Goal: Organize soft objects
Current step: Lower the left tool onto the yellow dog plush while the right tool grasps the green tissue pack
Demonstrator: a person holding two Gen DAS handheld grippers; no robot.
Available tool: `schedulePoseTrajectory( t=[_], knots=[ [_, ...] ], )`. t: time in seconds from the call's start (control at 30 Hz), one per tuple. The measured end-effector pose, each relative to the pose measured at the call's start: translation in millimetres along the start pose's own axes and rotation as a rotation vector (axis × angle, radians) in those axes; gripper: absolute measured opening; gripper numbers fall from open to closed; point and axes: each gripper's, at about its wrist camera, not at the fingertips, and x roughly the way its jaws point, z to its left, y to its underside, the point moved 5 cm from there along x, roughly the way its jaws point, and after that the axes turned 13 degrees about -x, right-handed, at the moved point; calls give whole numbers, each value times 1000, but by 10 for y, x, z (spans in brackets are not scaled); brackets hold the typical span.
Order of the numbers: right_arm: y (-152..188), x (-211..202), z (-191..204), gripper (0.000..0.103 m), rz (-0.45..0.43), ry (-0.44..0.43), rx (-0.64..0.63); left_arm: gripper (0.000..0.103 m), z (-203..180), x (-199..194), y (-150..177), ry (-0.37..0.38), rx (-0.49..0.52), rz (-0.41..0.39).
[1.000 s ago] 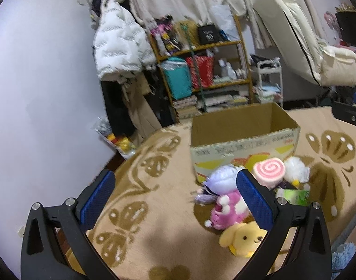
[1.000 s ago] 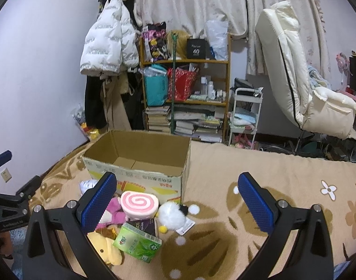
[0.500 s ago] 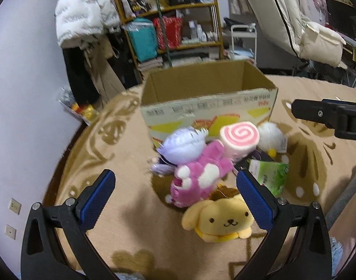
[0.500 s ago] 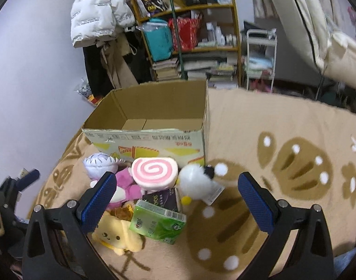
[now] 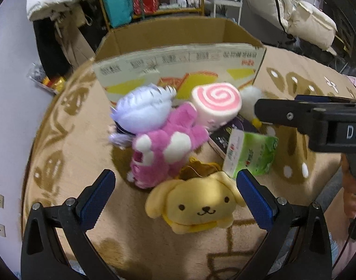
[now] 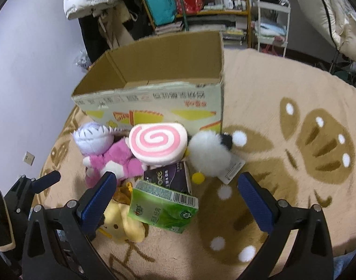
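Left hand-held gripper [image 5: 175, 194] spread wide around yellow dog plush [image 5: 196, 206], cardboard box [image 5: 178, 70] behind

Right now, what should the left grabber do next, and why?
Probably ease the left gripper forward and down over the yellow puppy plush. Its jaws are open and empty, and the puppy sits right between them, nearest of the pile, while the cardboard box waits open behind.

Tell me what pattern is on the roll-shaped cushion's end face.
A pink spiral on white, clearest in the right wrist view: roll-shaped cushion.
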Motion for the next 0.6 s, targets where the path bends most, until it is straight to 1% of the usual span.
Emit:
schedulePoseTrajectory(
  t=[0.23, 0.37, 0.6],
  knots=[
    [81, 279, 52, 103, 109, -56, 8, 102, -44, 179, 70, 66, -25, 99],
    [111, 385, 35, 103, 149, -88, 37, 102, -64, 260, 96, 78, -26, 134],
    [137, 511, 21, 103, 191, -107, 46, 102, -77, 401, 150, 98, -33, 200]
  ],
)
